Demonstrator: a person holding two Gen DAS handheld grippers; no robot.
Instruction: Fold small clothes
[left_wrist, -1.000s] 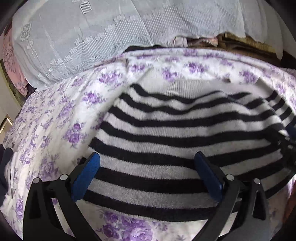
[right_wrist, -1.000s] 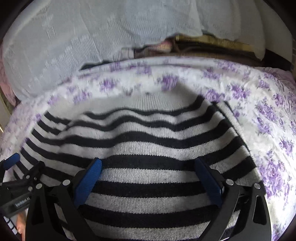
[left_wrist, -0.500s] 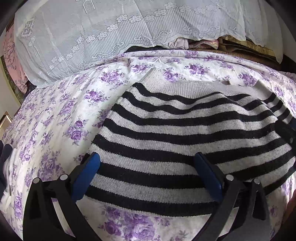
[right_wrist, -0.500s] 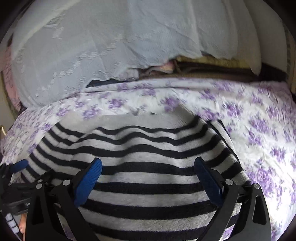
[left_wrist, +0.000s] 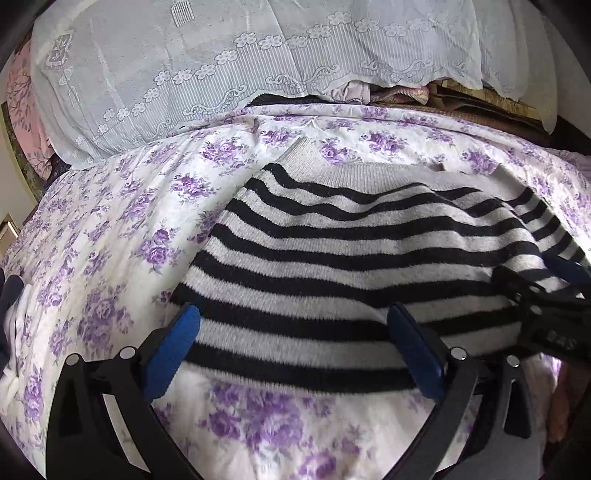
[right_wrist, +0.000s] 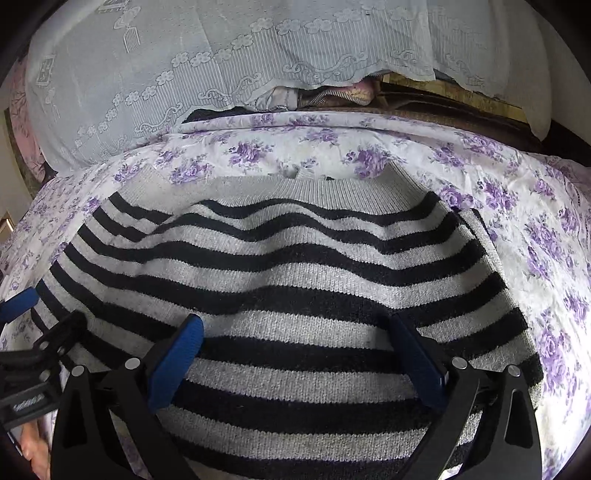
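A black-and-grey striped knit sweater lies folded on a white bedsheet with purple flowers; its grey ribbed hem is at the far edge. My left gripper is open and empty, just above the sweater's near left edge. My right gripper is open and empty over the sweater's middle. The right gripper also shows at the right edge of the left wrist view, and the left gripper at the left edge of the right wrist view.
A white lace cover drapes over a bulky pile at the back of the bed. Folded fabrics and brown boards lie behind the sheet. A pink cloth hangs at the far left.
Both grippers have drawn back toward me and risen slightly; more flowered sheet shows in front of the sweater in the left view. The sweater has stayed in place. Both jaws remain open.
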